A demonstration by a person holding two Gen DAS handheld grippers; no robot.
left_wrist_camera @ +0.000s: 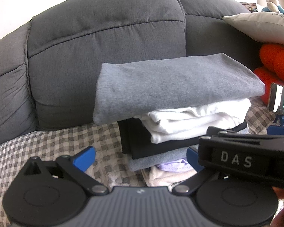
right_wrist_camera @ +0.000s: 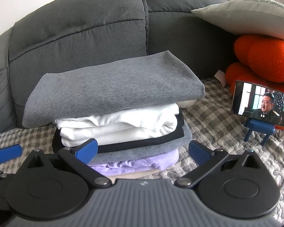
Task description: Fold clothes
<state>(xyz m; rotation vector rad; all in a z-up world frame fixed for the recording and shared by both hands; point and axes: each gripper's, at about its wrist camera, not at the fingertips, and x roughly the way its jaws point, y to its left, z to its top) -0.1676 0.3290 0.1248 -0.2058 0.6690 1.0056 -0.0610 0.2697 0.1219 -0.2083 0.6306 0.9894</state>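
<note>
Both grippers, left (left_wrist_camera: 140,157) and right (right_wrist_camera: 142,149), hang wide open and empty, the folded stack (right_wrist_camera: 119,124) finished just beyond the fingers, no loose garment in view.

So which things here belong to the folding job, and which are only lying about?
Job: stack of folded clothes, grey garment on top, white one below; left tongs and right tongs, both open.

Lying about: phone on stand, orange cushion, grey pillow.

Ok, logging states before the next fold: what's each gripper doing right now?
Left gripper: open, holding nothing.
Right gripper: open, holding nothing, in front of the stack of folded clothes.
</note>
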